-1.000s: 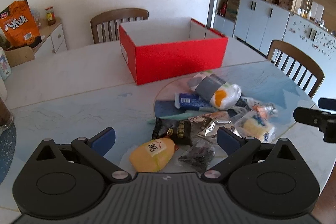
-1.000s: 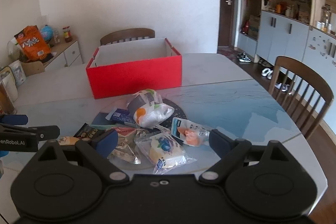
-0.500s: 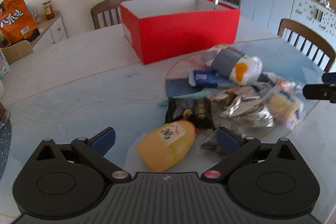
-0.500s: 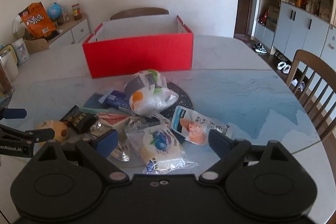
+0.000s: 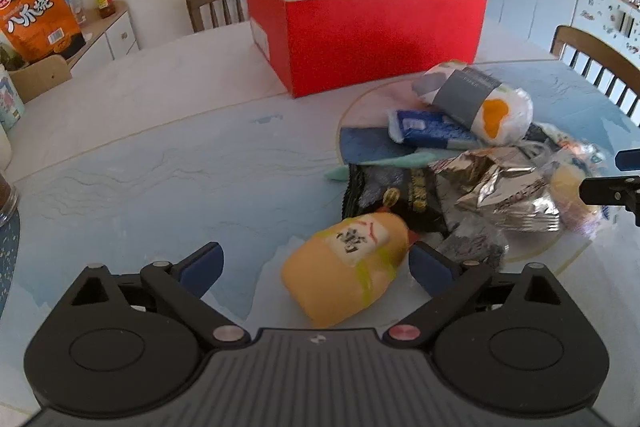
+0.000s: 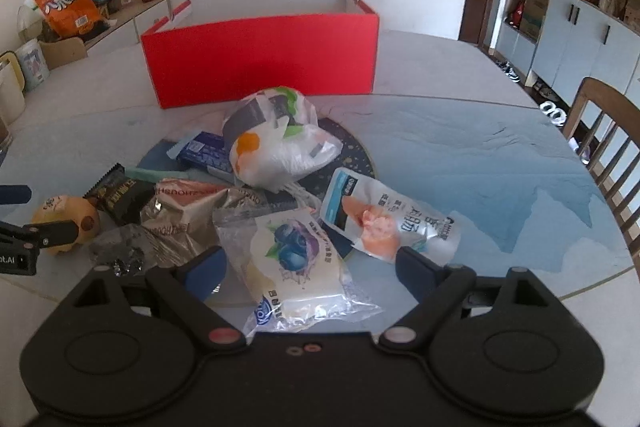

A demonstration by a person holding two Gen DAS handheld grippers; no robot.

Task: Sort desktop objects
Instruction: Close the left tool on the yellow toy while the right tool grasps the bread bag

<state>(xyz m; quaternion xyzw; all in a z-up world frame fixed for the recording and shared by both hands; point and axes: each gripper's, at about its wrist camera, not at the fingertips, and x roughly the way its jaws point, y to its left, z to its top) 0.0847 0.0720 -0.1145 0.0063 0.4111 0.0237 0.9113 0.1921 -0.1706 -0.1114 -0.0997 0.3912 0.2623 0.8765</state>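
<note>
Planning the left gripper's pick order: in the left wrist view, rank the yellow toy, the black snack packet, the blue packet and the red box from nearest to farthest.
1. Yellow toy, between the open fingers of the left gripper, toward the right one.
2. Black snack packet, just behind it, right.
3. Blue packet, farther right.
4. Red box, at the back.

The open box [image 6: 264,63] is showing bright red outside and white inside, while the tabletop [image 6: 460,163] is carrying pale blue and white marbling. The squat bottle [image 5: 352,267] is glowing yellow with a white label in black characters, beside a black snack packet [image 5: 400,195] with gold print and a crinkled silver foil wrapper [image 5: 504,187]. The clear pastry bag [image 6: 292,255] is displaying a blueberry picture, the white pouch [image 6: 380,219] an orange-pink one.
</note>
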